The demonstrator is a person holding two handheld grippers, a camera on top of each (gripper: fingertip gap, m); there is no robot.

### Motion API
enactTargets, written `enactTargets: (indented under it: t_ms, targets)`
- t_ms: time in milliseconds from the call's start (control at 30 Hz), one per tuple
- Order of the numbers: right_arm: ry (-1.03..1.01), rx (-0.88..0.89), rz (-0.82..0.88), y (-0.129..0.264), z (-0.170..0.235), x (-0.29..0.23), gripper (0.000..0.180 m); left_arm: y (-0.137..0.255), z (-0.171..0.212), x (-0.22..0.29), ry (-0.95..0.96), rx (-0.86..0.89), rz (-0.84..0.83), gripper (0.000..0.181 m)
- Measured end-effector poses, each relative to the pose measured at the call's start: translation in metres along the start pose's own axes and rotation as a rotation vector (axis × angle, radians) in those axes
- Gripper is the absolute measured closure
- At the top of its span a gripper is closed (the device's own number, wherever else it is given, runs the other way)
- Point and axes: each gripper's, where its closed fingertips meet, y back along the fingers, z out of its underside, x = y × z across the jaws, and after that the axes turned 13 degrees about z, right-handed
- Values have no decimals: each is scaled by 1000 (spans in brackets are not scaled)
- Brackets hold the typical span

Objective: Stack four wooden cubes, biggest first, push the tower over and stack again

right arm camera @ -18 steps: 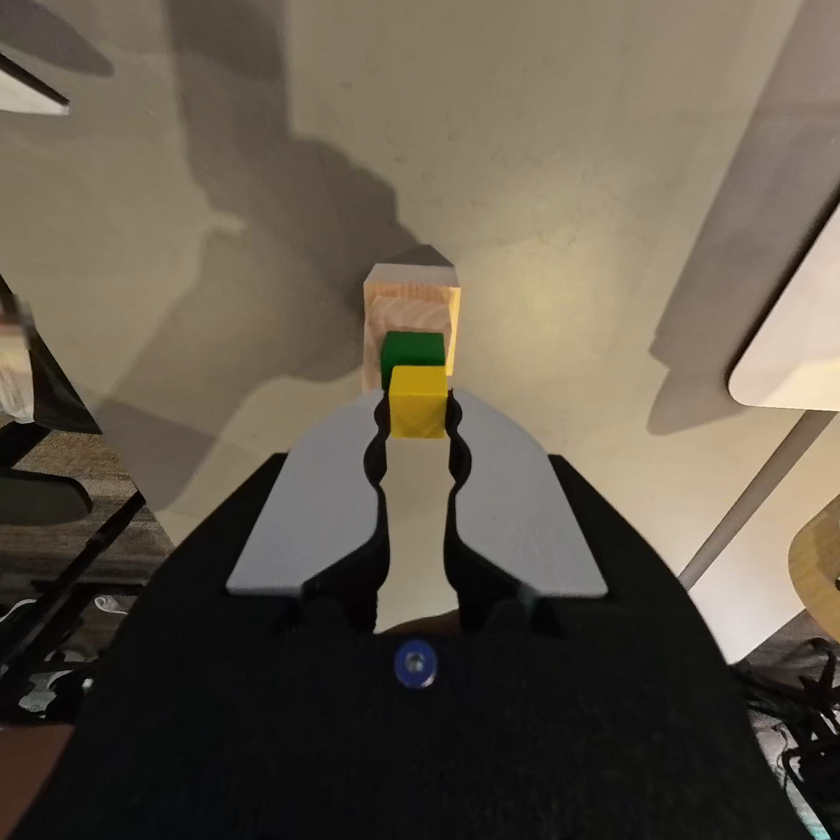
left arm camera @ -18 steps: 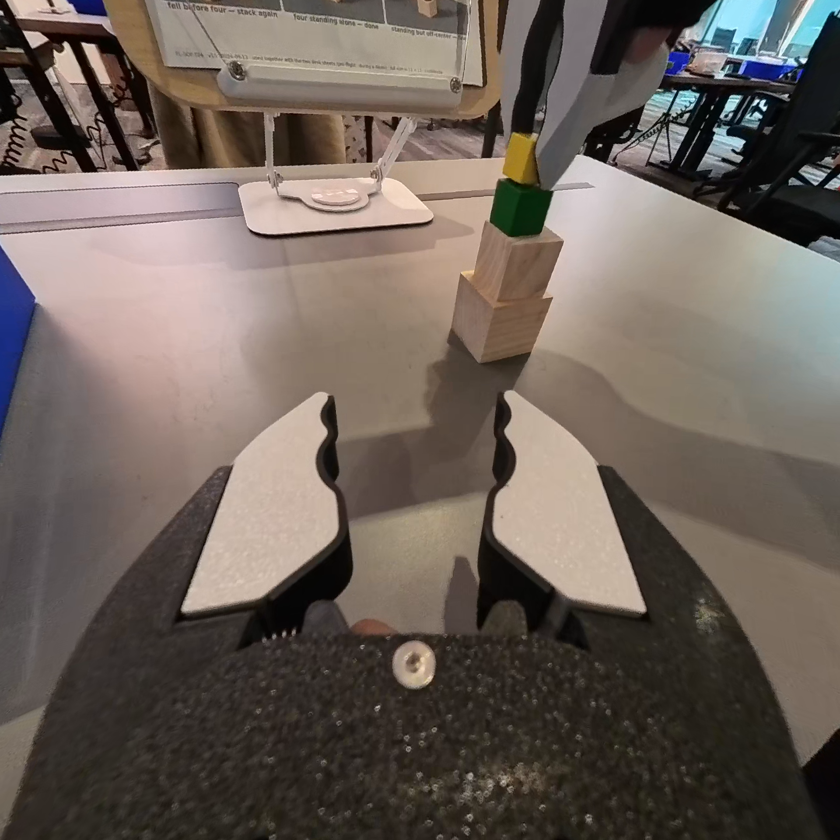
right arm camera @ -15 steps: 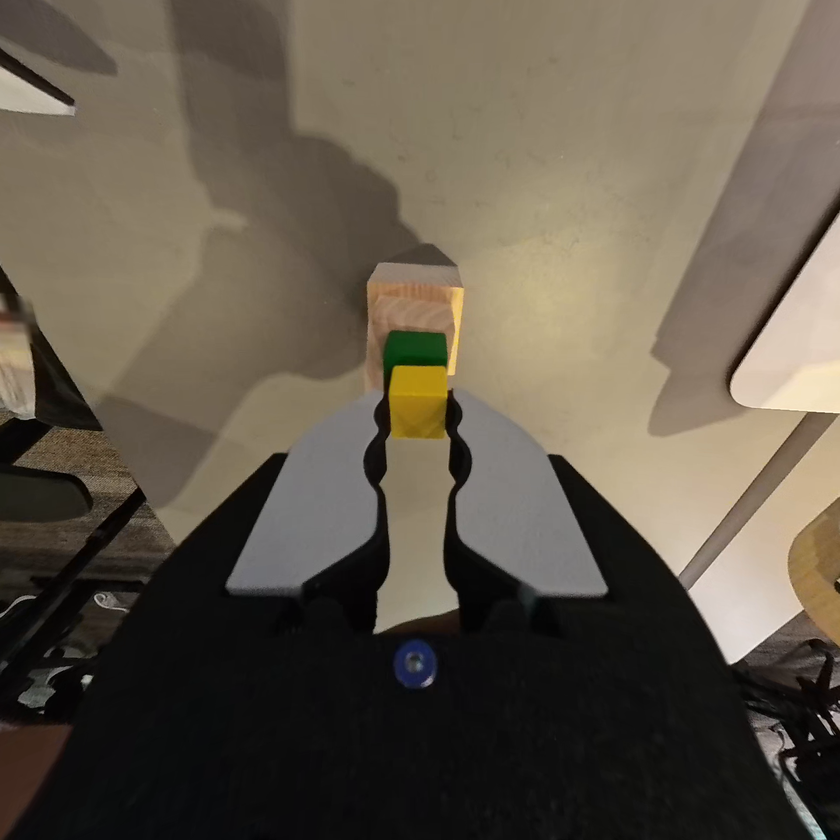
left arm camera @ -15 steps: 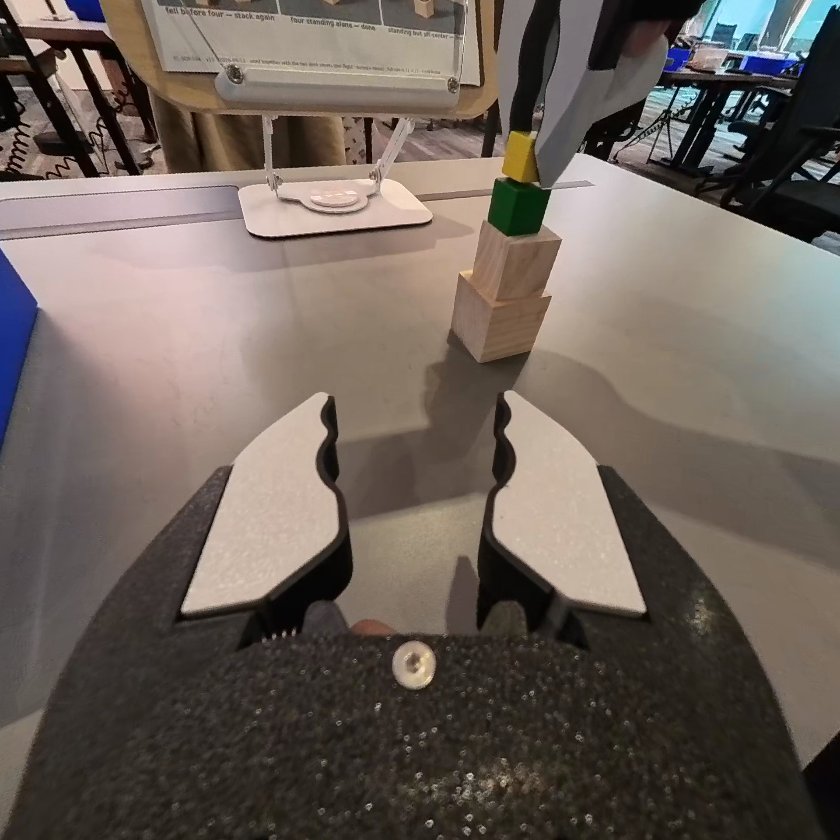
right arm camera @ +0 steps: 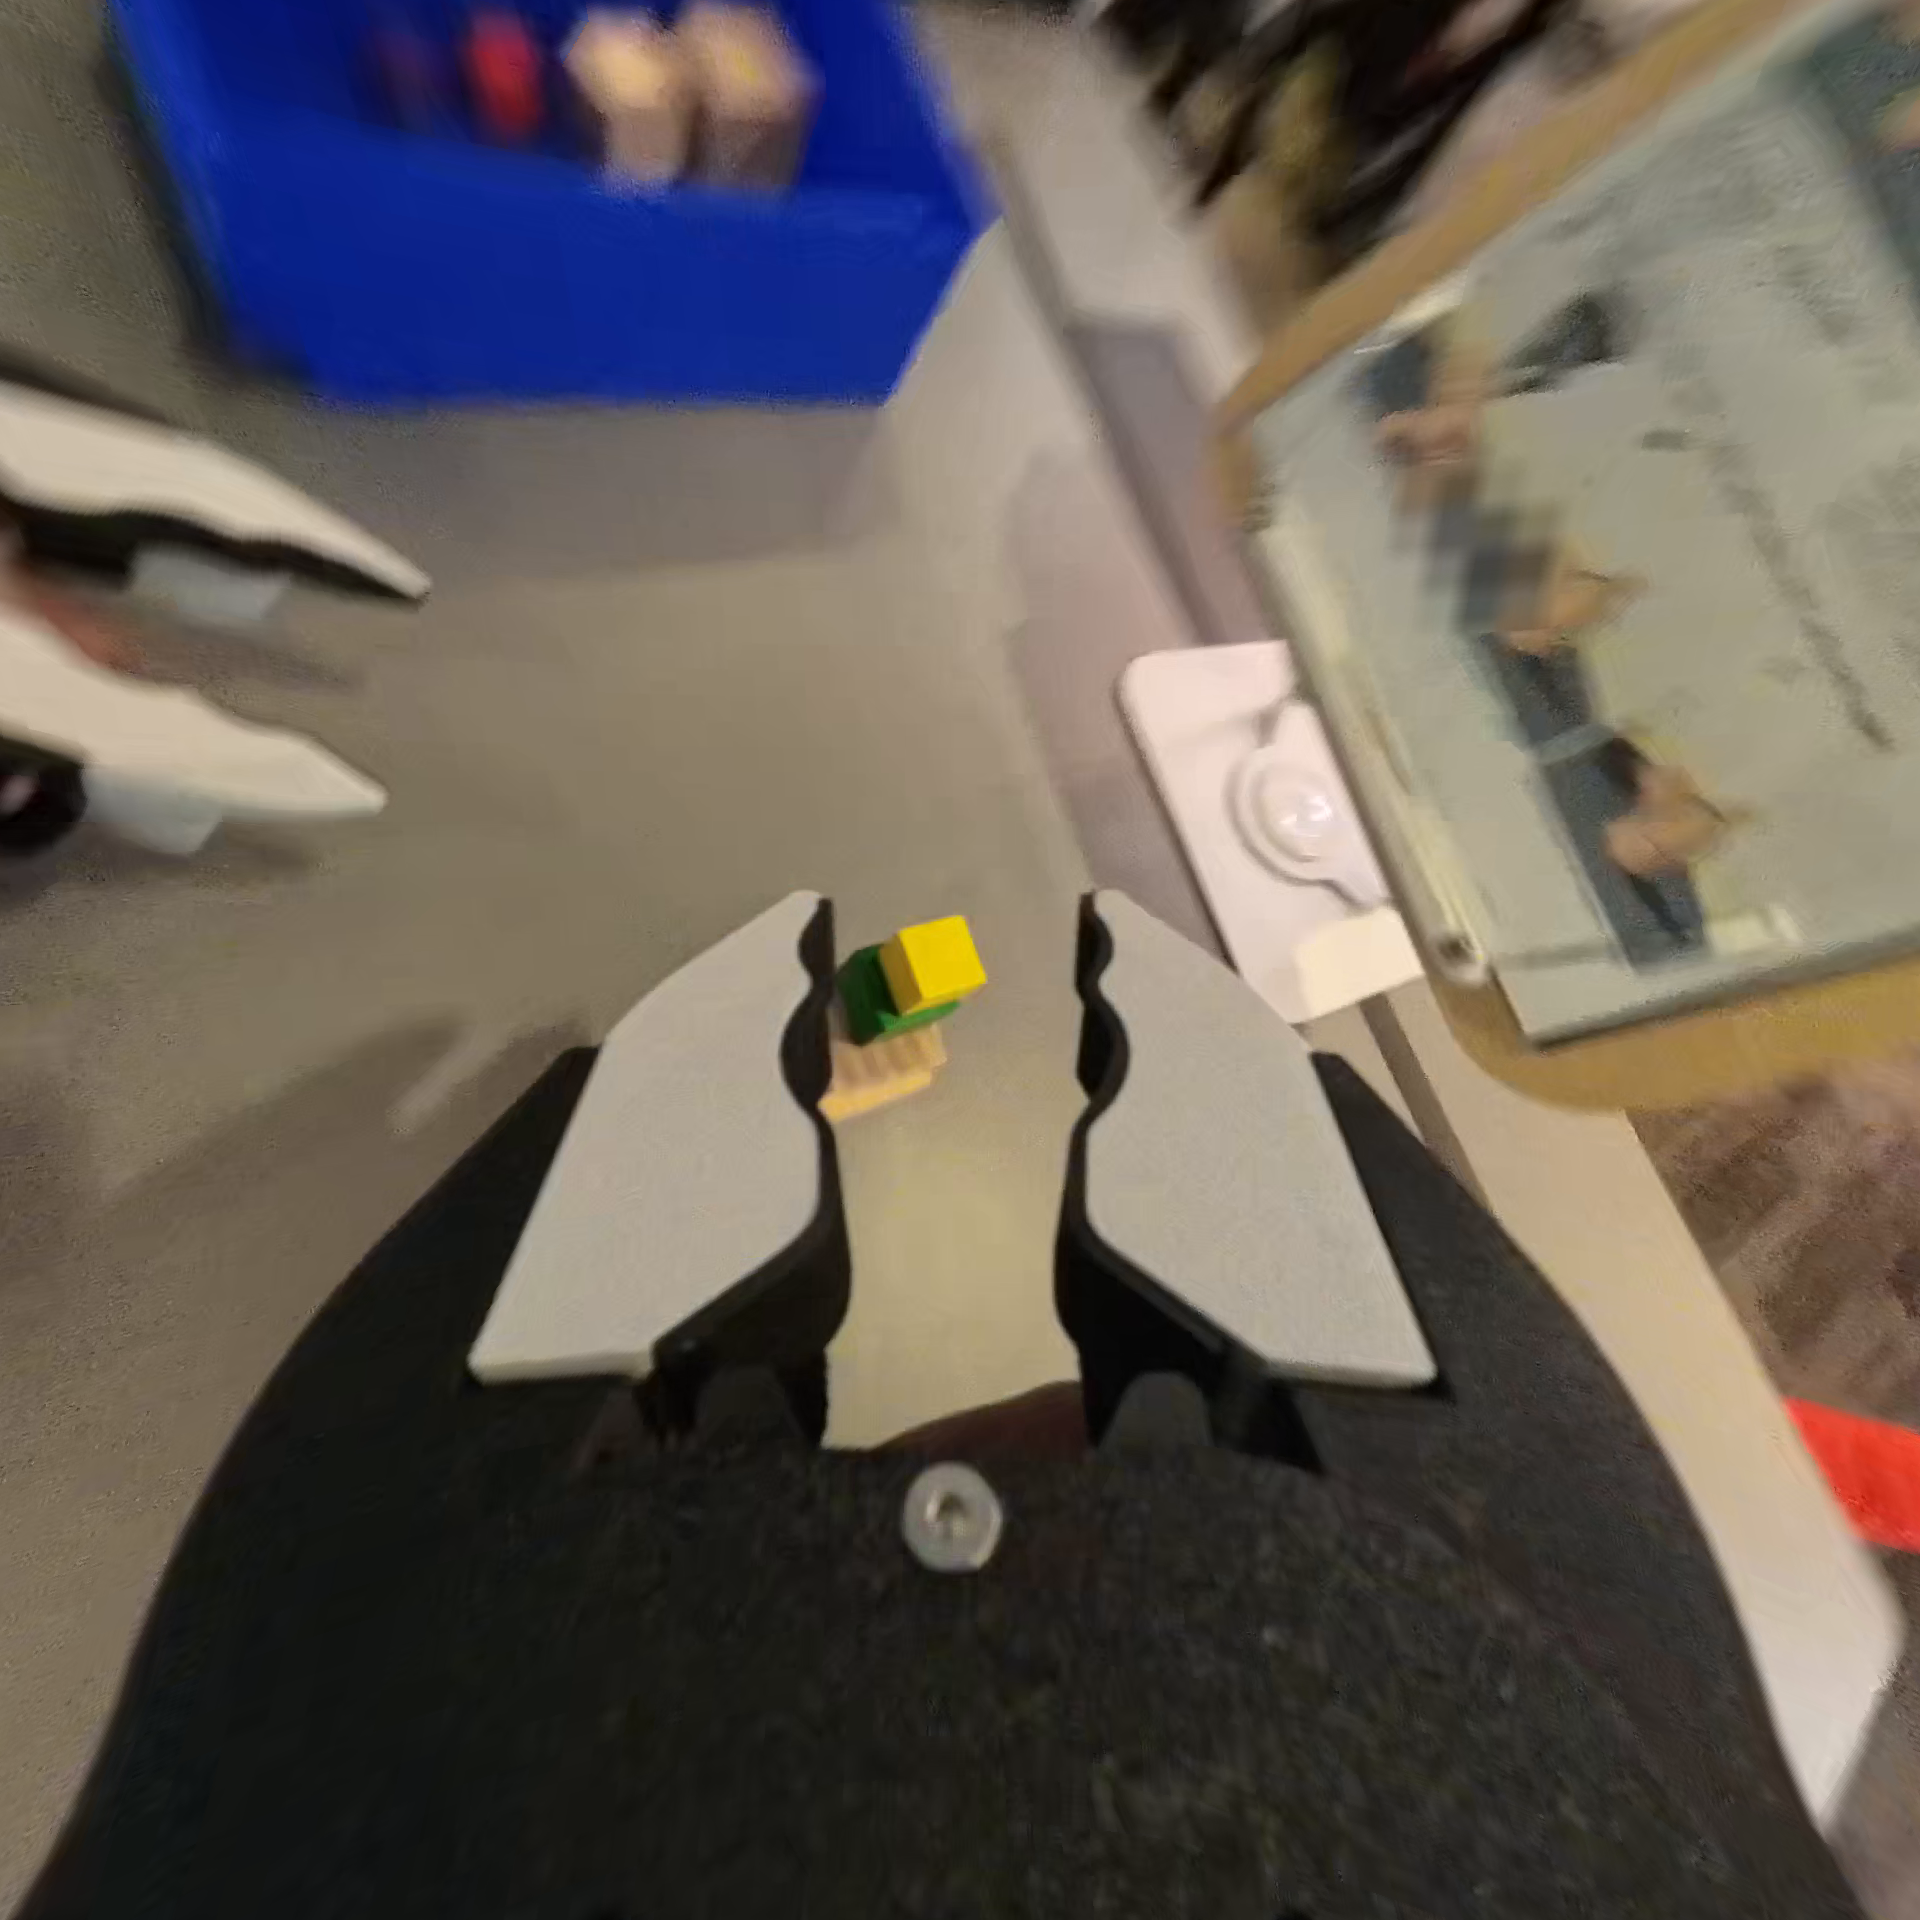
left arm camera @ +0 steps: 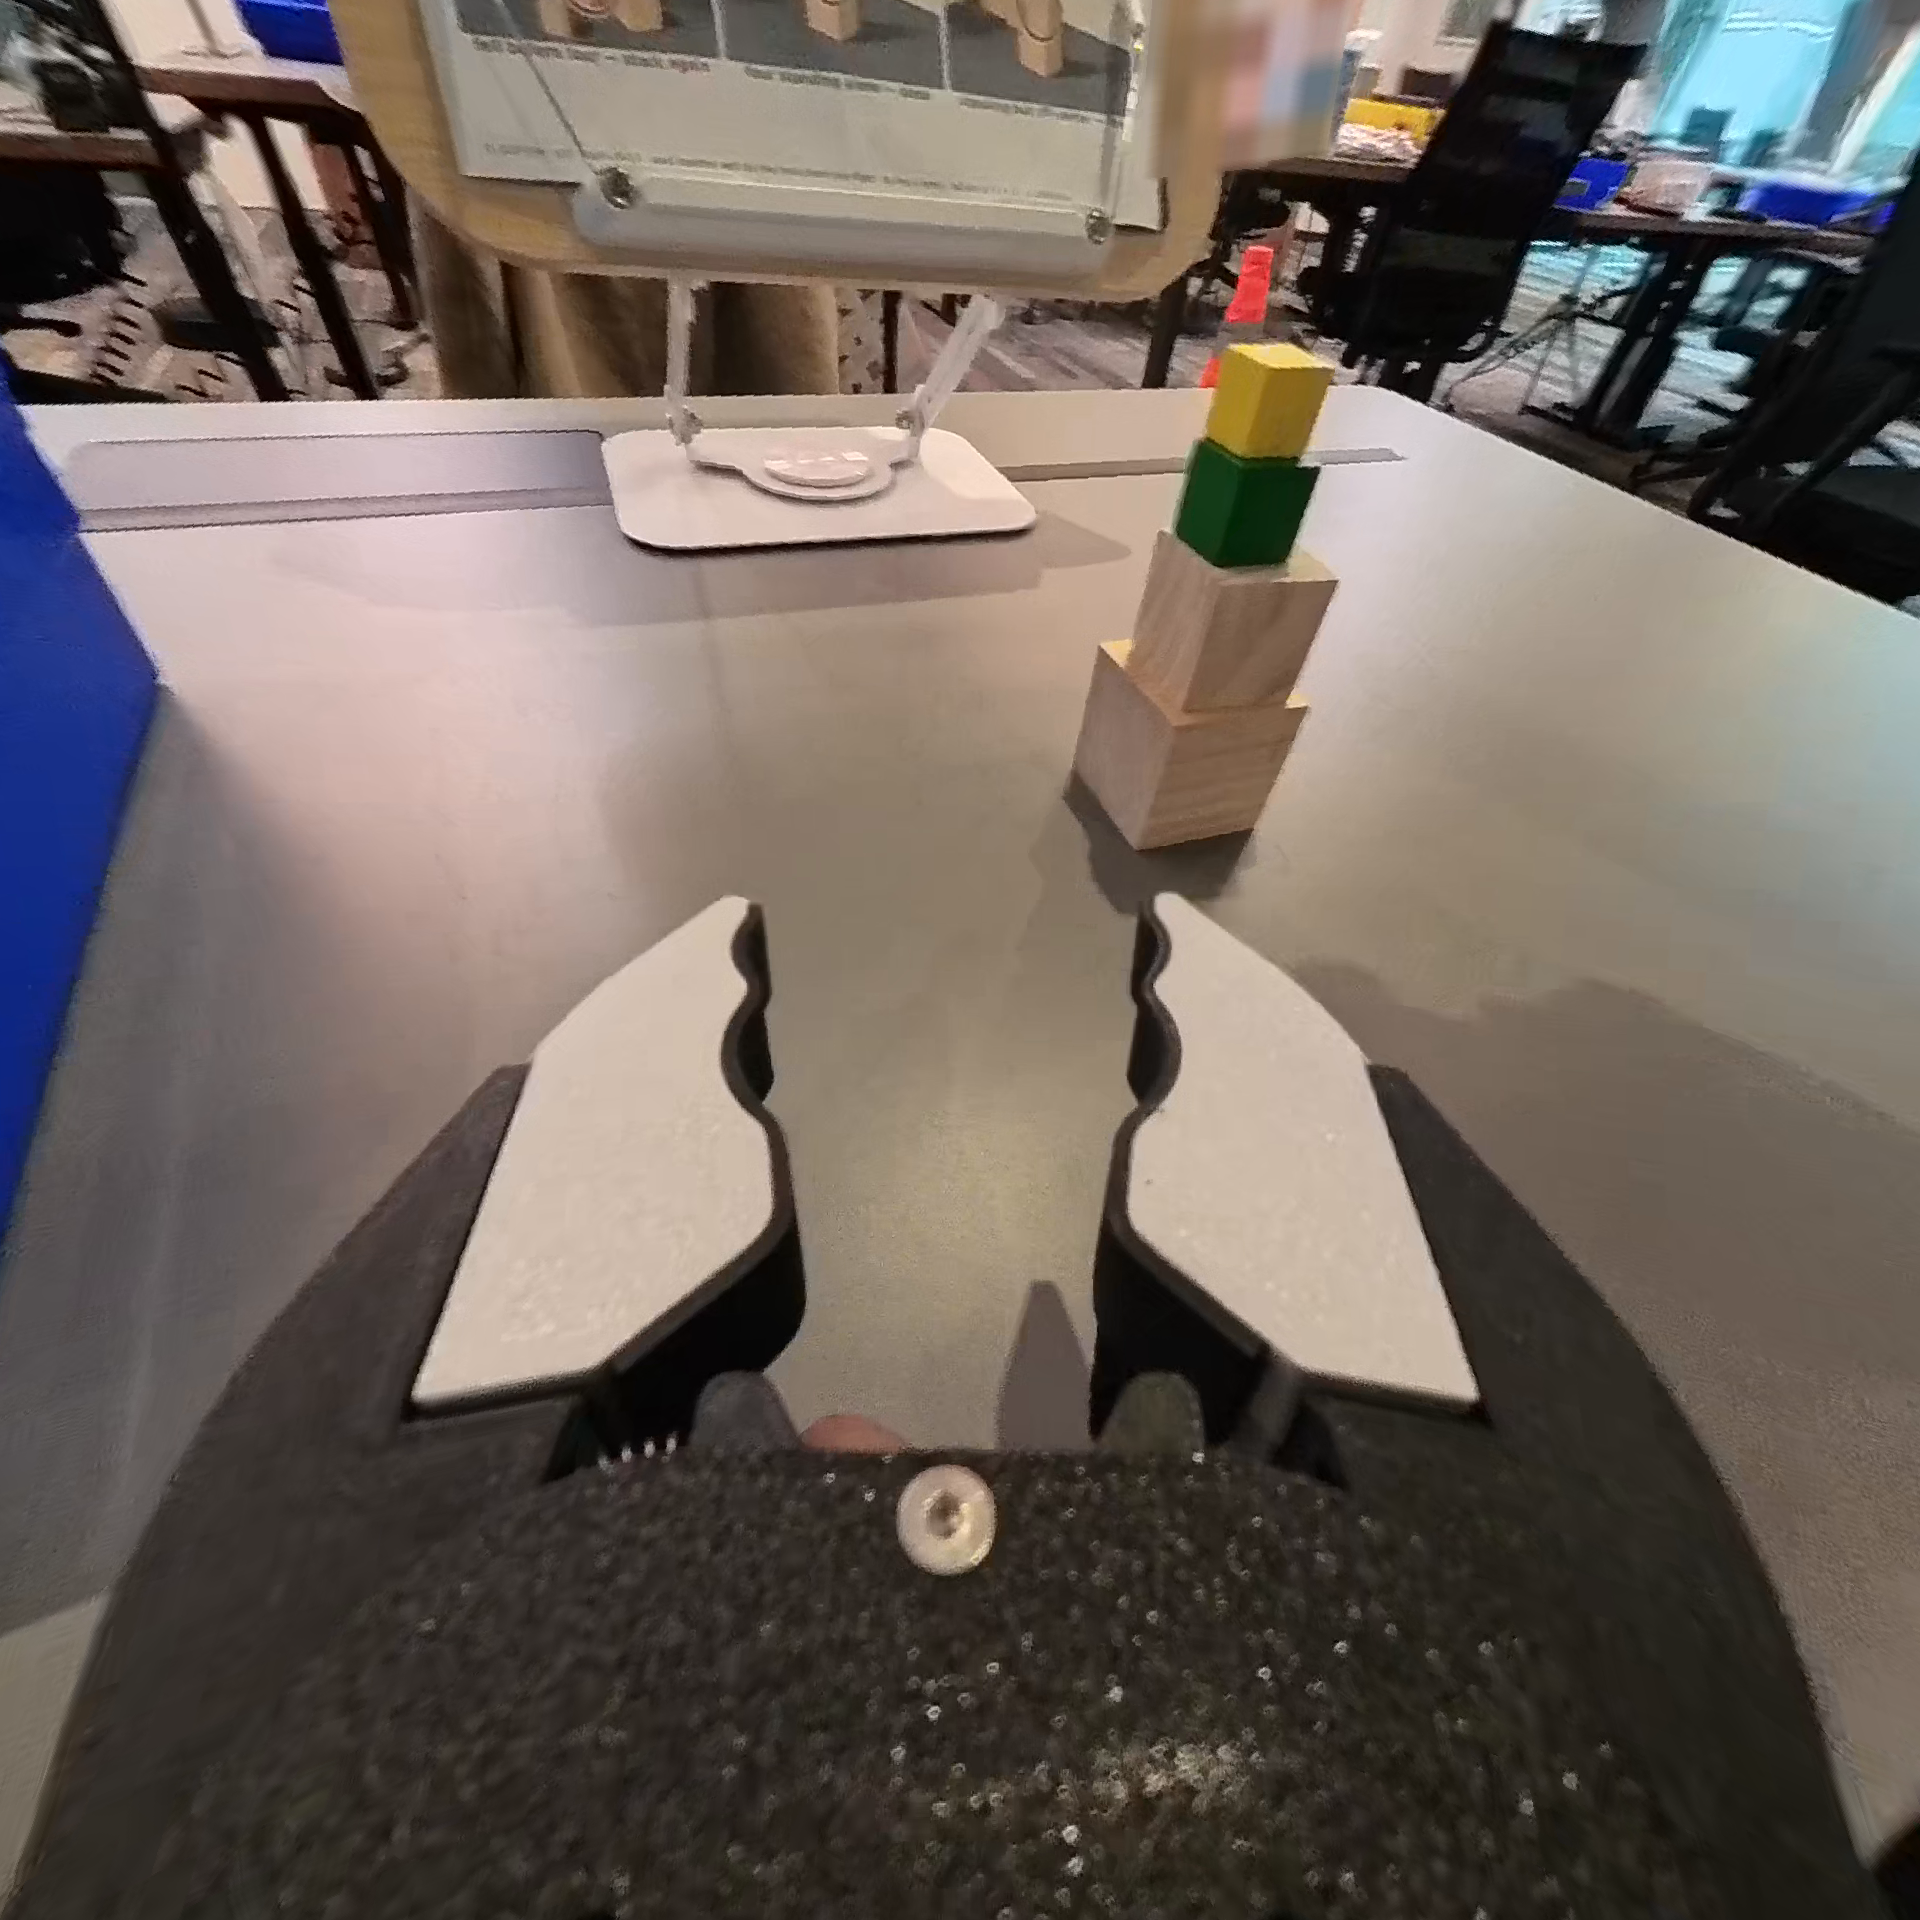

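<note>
on the grey tabletop (left arm camera: 623,748) stood a finished tower: the largest plain wooden cube (left arm camera: 1190,764) at the bottom, a smaller plain cube (left arm camera: 1226,639) on it, a green cube (left arm camera: 1242,504) next, and a yellow cube (left arm camera: 1270,403) on top. each block sat turned a little against the one below, and the upper ones looked shifted toward one edge, so the stack seemed none too steady.

the left claw (left arm camera: 951,940) hung low over the tabletop with its jaws spread and nothing between them; the tower stood ahead and to its right, well apart. the right claw (right arm camera: 954,925) was likewise released and empty, looking down from above, the tower showing small in the gap between its fingers and far below them. that view was badly blurred, so the lower cubes were hard to make out there. the left claw also appeared at the left edge of it.

with four cubes standing alone, the step in hand was judged to be the push. it would go best as a firm sideways sweep with a finger tip against the upper cubes, aimed across open tabletop, away from the blue bin (right arm camera: 540,260) and the white stand base (left arm camera: 821,499), so the pieces would stay within reach for restacking.
</note>
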Motion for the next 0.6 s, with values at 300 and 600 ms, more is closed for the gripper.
enactTargets:
  t_ms: [300, 600]
  targets:
    - [-554, 21, 450, 13, 147, -29, 127, -10, -12, -36, -55, 18, -189, 109]
    - [-683, 15, 371, 12, 171, -34, 138, -17, -12, -30, -45, 21, -155, 115]
